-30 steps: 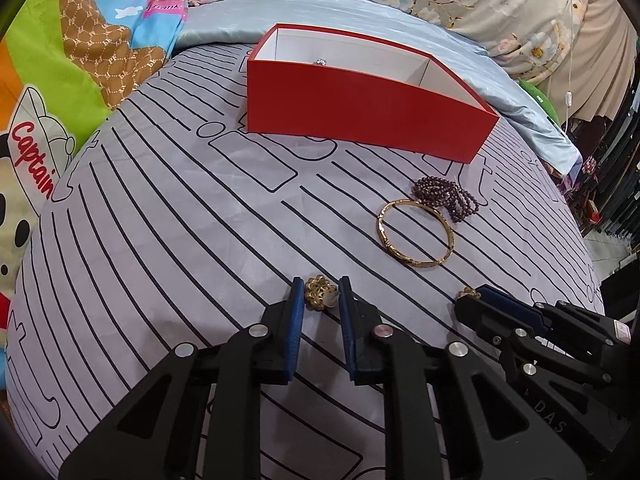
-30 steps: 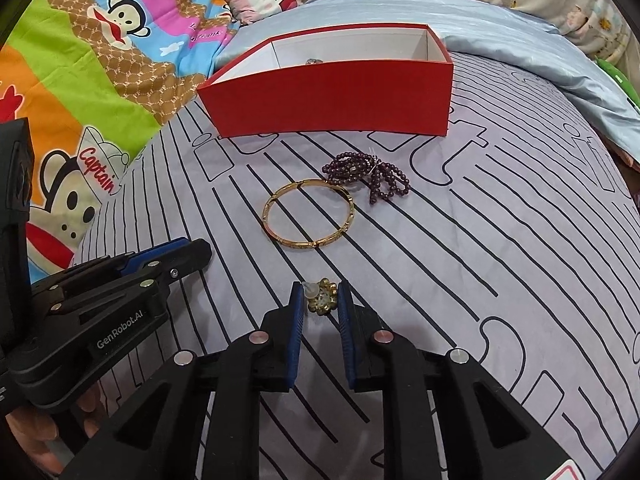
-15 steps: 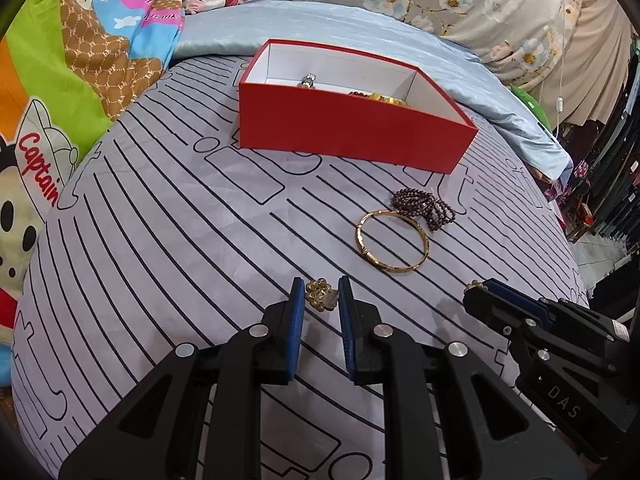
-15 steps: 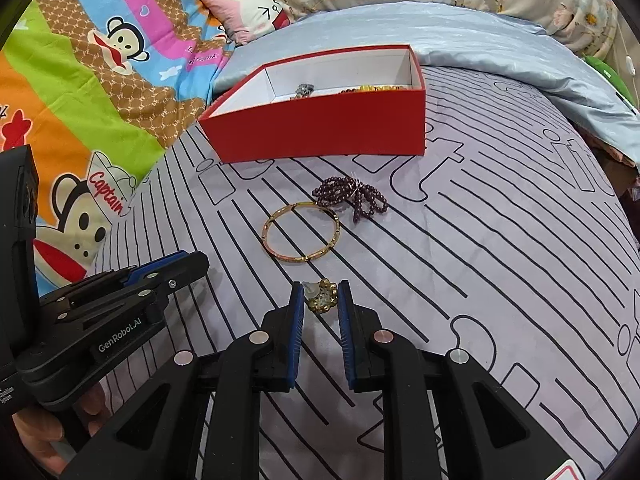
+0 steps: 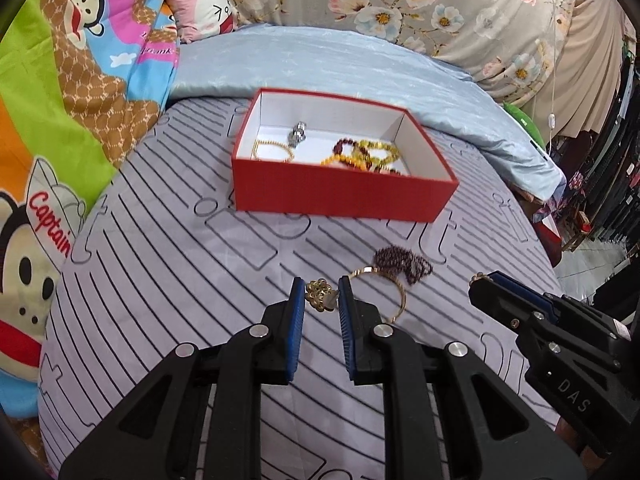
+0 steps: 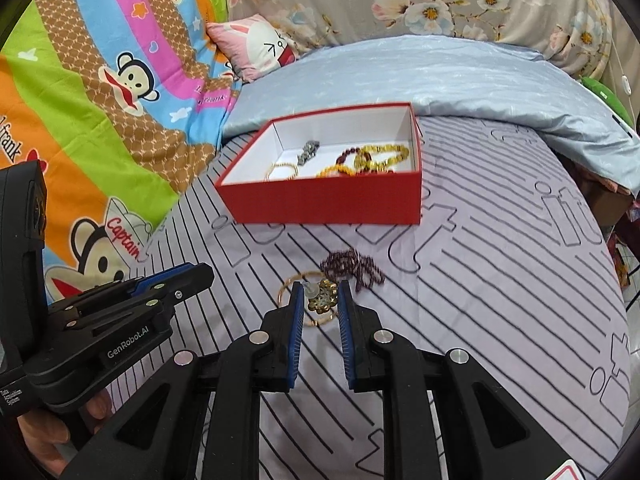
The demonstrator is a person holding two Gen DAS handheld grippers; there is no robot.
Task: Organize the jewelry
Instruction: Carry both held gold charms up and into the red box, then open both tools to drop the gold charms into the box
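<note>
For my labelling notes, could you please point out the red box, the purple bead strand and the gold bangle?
red box (image 5: 340, 196), left wrist view, front wall.
purple bead strand (image 6: 354, 266), right wrist view, middle of the bunch.
gold bangle (image 5: 401, 300), left wrist view, right side of the ring.

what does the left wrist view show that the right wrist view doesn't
Only the left wrist view: the left gripper pinching a gold flower earring, with the right gripper alongside.
Only the right wrist view: the right gripper's own gold earring, and a hand.
Both: the red box holding jewelry, the gold bangle and purple beads.
</note>
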